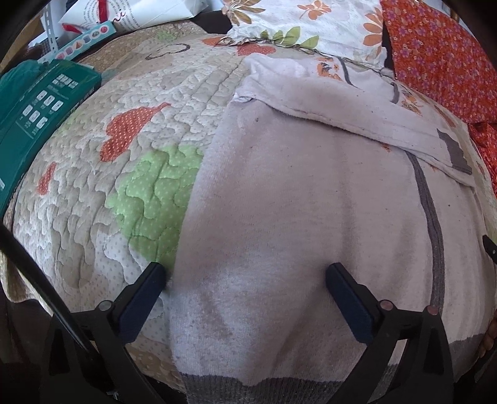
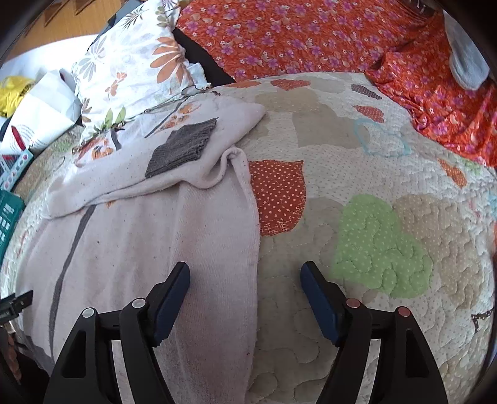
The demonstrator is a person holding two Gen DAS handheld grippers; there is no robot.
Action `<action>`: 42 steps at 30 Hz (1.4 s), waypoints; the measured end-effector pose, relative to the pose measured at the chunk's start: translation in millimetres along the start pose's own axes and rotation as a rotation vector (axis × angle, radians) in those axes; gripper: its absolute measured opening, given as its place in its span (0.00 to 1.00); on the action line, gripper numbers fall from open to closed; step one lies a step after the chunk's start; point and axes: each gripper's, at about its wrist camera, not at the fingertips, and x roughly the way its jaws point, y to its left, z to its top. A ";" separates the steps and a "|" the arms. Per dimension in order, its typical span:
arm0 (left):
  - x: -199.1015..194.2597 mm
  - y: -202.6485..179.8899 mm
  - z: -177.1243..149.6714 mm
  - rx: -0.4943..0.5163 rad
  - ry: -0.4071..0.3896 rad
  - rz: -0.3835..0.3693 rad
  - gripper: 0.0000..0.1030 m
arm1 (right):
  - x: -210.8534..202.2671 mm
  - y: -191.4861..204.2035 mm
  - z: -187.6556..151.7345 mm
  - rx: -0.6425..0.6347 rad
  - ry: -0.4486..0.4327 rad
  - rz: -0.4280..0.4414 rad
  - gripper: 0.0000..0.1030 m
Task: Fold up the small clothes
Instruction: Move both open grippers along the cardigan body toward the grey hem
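A small pale pink sweater (image 1: pixel 295 192) with grey trim lies spread on a patchwork quilt (image 1: pixel 93 192), inside out, its sleeves folded across the top. My left gripper (image 1: pixel 247 273) stands open over the sweater's left edge near the grey hem; the pads do not press on the cloth. In the right wrist view the same sweater (image 2: pixel 149 236) fills the left half, a grey cuff (image 2: pixel 183 146) resting on it. My right gripper (image 2: pixel 245 273) is open astride the sweater's right edge, one finger over the cloth and one over the quilt (image 2: pixel 357 192).
A floral pillow (image 1: pixel 310 21) and an orange flowered cloth (image 2: pixel 310 34) lie beyond the sweater. A green box (image 1: pixel 34 105) and papers (image 1: pixel 139 12) sit at the quilt's left side. Bare quilt stretches to the right in the right wrist view.
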 end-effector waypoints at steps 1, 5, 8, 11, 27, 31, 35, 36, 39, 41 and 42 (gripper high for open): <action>-0.1 -0.5 -0.2 0.000 0.000 0.004 1.00 | 0.3 1.1 -0.4 -0.006 0.000 -0.006 0.76; 0.7 -0.2 0.3 -0.007 0.013 0.008 1.00 | 0.7 2.4 -1.0 -0.014 0.002 -0.020 0.76; 1.2 -0.3 0.8 -0.013 0.022 0.010 1.00 | 0.7 2.5 -1.2 -0.019 0.007 -0.027 0.77; 1.2 -0.8 1.1 -0.014 0.029 0.012 1.00 | 0.4 3.2 -2.3 -0.026 0.007 -0.034 0.77; -48.3 66.0 18.3 -0.143 -0.056 -0.128 0.66 | -2.3 4.4 -7.9 -0.027 -0.025 -0.024 0.79; -44.3 79.5 15.5 -0.170 -0.045 -0.119 0.66 | -3.2 6.1 -9.2 -0.029 -0.028 -0.037 0.79; -36.2 83.3 8.7 -0.186 -0.023 -0.138 0.66 | -3.5 7.5 -10.8 -0.032 -0.034 -0.047 0.80; -34.2 82.6 6.7 -0.181 -0.019 -0.143 0.66 | -3.5 7.5 -11.1 -0.033 -0.035 -0.047 0.80; -29.7 80.3 3.7 -0.172 -0.015 -0.147 0.66 | -3.5 7.4 -11.9 -0.033 -0.038 -0.047 0.80; -27.8 80.7 2.3 -0.174 -0.016 -0.149 0.66 | -3.5 7.9 -12.1 -0.035 -0.040 -0.048 0.80; -26.8 81.1 1.8 -0.178 -0.017 -0.152 0.67 | -3.4 8.3 -12.3 -0.037 -0.041 -0.050 0.80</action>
